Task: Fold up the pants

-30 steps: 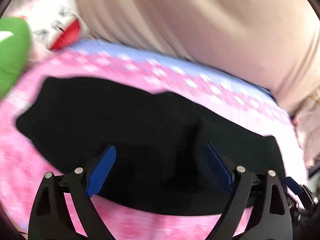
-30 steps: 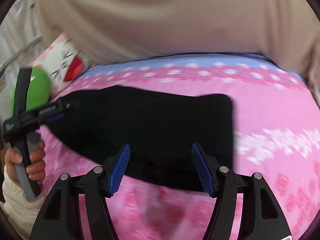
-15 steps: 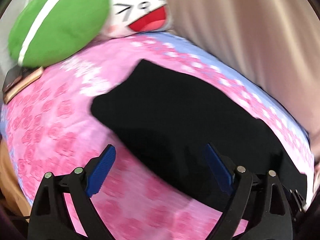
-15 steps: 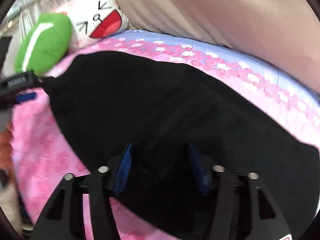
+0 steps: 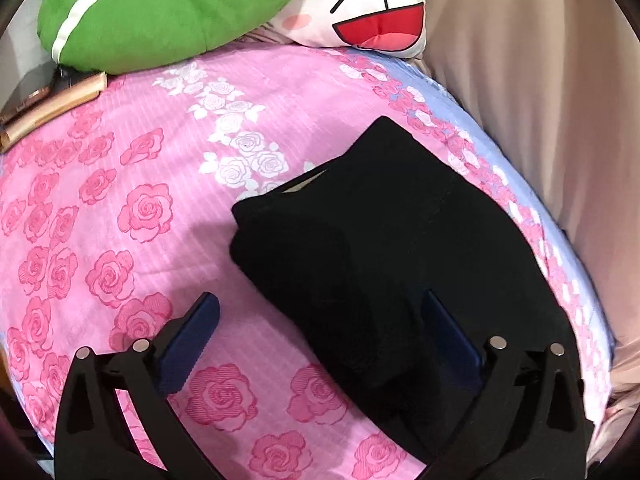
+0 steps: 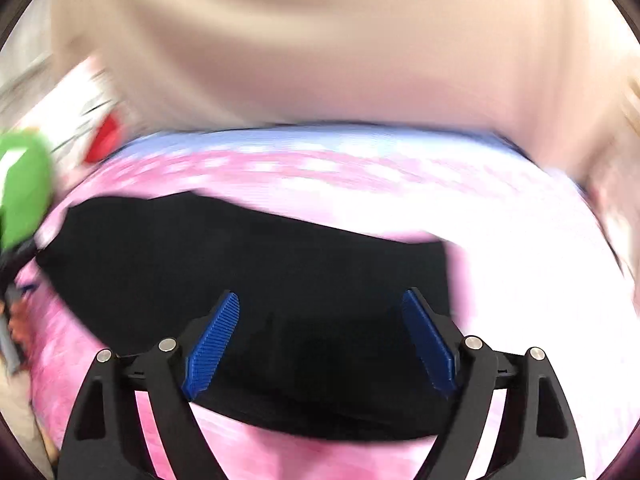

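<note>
The black pants [image 5: 384,248] lie folded in a thick bundle on the pink rose bedsheet [image 5: 120,208]. My left gripper [image 5: 320,328] is open and empty, its right finger over the near end of the bundle, its left finger over bare sheet. In the blurred right wrist view the pants [image 6: 248,280] stretch across the sheet. My right gripper [image 6: 320,328] is open and empty just above their near edge.
A green cushion [image 5: 168,8] and a white cartoon-face pillow [image 5: 372,4] sit at the bed's far end. A beige curtain [image 5: 540,80] hangs along the right side. Books and a phone [image 5: 48,100] lie at the left edge. The other hand and gripper show at the left edge of the right wrist view [image 6: 12,320].
The left gripper has swung left toward the pillows, showing the folded bundle. The right gripper has pulled back from the cloth and is moving fast, blurring its view.
</note>
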{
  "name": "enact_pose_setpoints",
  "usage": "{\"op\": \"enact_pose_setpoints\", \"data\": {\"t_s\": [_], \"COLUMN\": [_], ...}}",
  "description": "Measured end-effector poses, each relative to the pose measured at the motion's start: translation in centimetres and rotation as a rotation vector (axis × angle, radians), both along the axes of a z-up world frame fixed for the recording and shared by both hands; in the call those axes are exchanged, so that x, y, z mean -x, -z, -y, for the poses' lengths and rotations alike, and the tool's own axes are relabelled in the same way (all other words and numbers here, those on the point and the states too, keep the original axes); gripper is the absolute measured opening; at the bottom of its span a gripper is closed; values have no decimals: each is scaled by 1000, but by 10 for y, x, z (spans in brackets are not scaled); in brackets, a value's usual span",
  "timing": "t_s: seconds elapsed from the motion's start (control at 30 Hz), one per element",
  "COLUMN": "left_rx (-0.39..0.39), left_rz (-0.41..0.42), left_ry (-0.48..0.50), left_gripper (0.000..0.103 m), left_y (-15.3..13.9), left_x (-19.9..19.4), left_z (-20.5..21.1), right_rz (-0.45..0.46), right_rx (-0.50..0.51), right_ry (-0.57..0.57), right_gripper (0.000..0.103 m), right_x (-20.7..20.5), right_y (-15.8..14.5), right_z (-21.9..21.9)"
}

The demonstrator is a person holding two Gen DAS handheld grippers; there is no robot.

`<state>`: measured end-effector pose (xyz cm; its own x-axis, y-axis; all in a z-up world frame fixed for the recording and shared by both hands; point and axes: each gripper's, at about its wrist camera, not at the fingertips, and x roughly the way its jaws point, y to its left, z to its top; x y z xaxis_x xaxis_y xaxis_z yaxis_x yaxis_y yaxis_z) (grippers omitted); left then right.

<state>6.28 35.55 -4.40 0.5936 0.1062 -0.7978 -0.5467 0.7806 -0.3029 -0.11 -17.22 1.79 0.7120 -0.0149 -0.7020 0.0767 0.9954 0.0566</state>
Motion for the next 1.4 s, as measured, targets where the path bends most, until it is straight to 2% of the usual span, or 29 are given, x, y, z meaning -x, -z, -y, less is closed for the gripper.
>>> {"op": "enact_pose_setpoints", "data": {"t_s": [0.1, 0.13, 0.23, 0.27, 0.33, 0.37, 0.4, 0.43, 0.47, 0.53, 0.57, 0.67, 0.8, 0.87, 1.0, 1.03, 1.07, 1.1, 1.13, 1.17, 1.2, 1.23, 1.27, 1.3, 1.33, 1.4], "left_rx": [-29, -41, -57, -63, -94, -107, -118, -131, -135, -137, -123, -72, -72, -69, -45, -48, -56, -78, -106, -120, -121, -113, -110, -108, -104, -107], "left_rz": [-2, -8, -16, -15, -19, -22, -24, -31, -40, -53, -48, -42, -40, -40, -57, -65, -68, -69, -73, -78, -84, -84, -83, -84, -84, -83], "left_ry": [10, 9, 9, 6, -14, -20, -21, -13, 0, 3, 3, 23, 75, 112, 192, 213, 225, 226, 216, 209, 203, 197, 193, 191, 191, 181], "left_gripper": [98, 98, 98, 98, 98, 98, 98, 98, 97, 80, 77, 77, 79, 82, 83, 85, 89, 91, 91, 91, 92, 92, 92, 94, 95, 98], "left_y": [1, 3, 4, 5, 7, 8, 8, 9, 9, 5, 2, -3, -10, -11, -6, -2, 0, 2, 3, 4, 5, 6, 6, 6, 7, 7], "left_x": [-5, -9, -15, -17, -22, -24, -27, -30, -32, -30, -26, -14, 4, 11, 25, 28, 30, 31, 31, 31, 30, 29, 29, 28, 26, 25], "left_z": [7, 9, 17, 20, 24, 26, 28, 30, 32, 34, 34, 34, 54, 68, 103, 115, 123, 131, 136, 139, 140, 139, 138, 138, 138, 139], "right_rz": [-84, -106, -127, -134, -131, -117, -113, -100, -91, -77, -65, -45, -45, -42, -61, -66, -74, -98, -110, -69, -27, 26, 70, 78, 72, 39], "right_rx": [-154, -253, -393, -408, -430, -402, -372, -360, -349, -361, -366, -322, -271, -242, -230, -229, -251, -263, -241, -185, -144, -102, -84, -92, -115, -141], "right_ry": [183, 194, 142, 118, 57, 45, 38, 32, 25, 22, 19, 9, 24, 75, 175, 205, 232, 244, 281, 336, 333, 300, 220, 151, 47, -102], "right_gripper": [83, 83, 83, 82, 63, 42, 31, 26, 21, 18, 17, 15, 14, 14, 15, 17, 24, 35, 39, 42, 43, 43, 46, 56, 60, 60], "right_x": [19, 24, 24, 20, 14, 16, 15, 15, 15, 18, 24, 36, 51, 62, 88, 94, 97, 97, 99, 107, 112, 115, 115, 111, 103, 88], "right_y": [24, 36, 57, 62, 71, 73, 73, 71, 64, 55, 45, 29, 24, 22, 29, 34, 43, 51, 54, 46, 38, 27, 16, 11, 11, 20], "right_z": [75, 92, 96, 88, 71, 67, 59, 55, 50, 52, 60, 72, 102, 125, 178, 191, 204, 211, 214, 209, 202, 188, 165, 146, 119, 76]}}
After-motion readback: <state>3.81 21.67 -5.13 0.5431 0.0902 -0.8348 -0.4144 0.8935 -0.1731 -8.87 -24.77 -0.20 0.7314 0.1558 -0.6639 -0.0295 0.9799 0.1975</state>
